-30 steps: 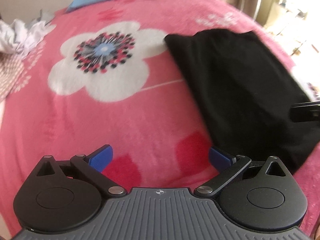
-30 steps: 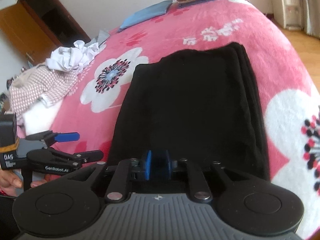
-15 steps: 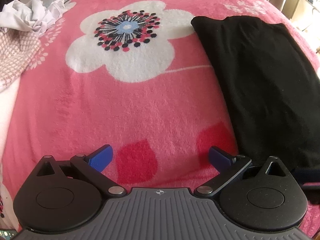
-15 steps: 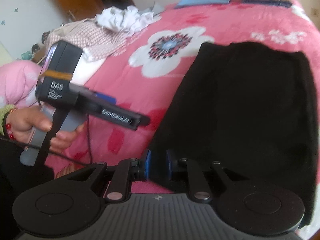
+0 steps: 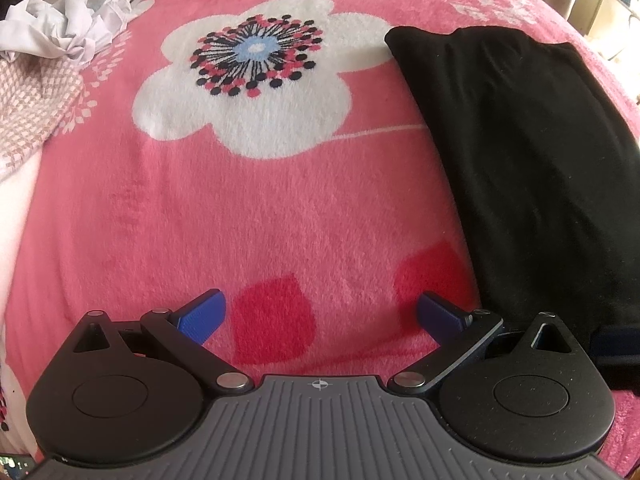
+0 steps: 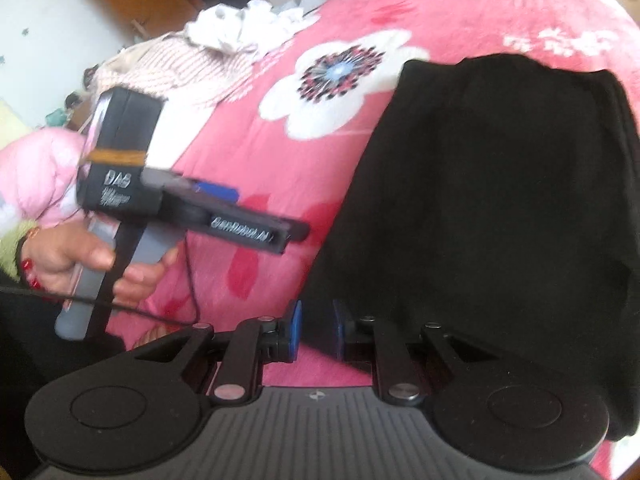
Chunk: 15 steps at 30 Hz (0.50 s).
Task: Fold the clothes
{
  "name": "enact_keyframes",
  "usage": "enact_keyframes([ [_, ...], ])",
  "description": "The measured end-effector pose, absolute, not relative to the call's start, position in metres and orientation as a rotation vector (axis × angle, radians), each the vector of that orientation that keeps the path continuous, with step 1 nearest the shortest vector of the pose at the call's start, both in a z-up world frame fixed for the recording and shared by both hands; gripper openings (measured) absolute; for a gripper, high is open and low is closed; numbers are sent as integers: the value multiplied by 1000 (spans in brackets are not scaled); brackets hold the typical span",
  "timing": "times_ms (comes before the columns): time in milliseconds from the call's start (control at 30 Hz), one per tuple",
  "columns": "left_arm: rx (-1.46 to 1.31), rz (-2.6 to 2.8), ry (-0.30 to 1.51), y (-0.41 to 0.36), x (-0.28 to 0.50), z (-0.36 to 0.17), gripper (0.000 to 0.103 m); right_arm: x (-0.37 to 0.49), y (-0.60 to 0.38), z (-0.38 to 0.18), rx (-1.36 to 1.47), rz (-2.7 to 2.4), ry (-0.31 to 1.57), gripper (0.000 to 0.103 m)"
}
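Pink fleece covers the whole bed (image 5: 256, 208), a blanket printed with big white flowers and red petals. On it lies the black garment (image 6: 492, 200), folded into a long band whose long axis runs from the near edge of the bed to the far side, its far end squared off beside the white flower (image 5: 248, 76).

The right wrist view shows the garment's full width and its near left corner caught between the blue pads of the right hand-held gripper (image 6: 316, 330), which stand narrowly apart and pinch the cloth. It also shows what the other view cannot: the person's hand (image 6: 80, 260) gripping the handle of the left hand-held gripper (image 5: 318, 314) out to the left of the garment.

The left wrist view shows only the garment's left edge and a wide stretch of bare blanket to its left. There the left hand-held gripper's fingers are spread wide, nothing between them, over a red petal just left of the cloth.

At the far left lie a crumpled white cloth (image 5: 68, 28) and a pink checked cloth (image 5: 36, 108).
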State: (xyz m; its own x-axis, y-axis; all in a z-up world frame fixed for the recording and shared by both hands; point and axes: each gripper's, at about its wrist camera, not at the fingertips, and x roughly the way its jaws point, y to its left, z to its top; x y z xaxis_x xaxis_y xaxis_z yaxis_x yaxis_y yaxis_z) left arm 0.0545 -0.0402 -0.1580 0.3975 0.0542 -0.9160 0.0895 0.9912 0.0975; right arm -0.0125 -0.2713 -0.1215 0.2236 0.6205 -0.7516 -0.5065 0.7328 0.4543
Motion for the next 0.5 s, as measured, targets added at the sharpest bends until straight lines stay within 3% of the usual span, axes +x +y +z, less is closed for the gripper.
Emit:
enact_keyframes([
  [500,115,-12,1181,-38,53,-163,103,-16,-263,-128,69,790,1177,18],
])
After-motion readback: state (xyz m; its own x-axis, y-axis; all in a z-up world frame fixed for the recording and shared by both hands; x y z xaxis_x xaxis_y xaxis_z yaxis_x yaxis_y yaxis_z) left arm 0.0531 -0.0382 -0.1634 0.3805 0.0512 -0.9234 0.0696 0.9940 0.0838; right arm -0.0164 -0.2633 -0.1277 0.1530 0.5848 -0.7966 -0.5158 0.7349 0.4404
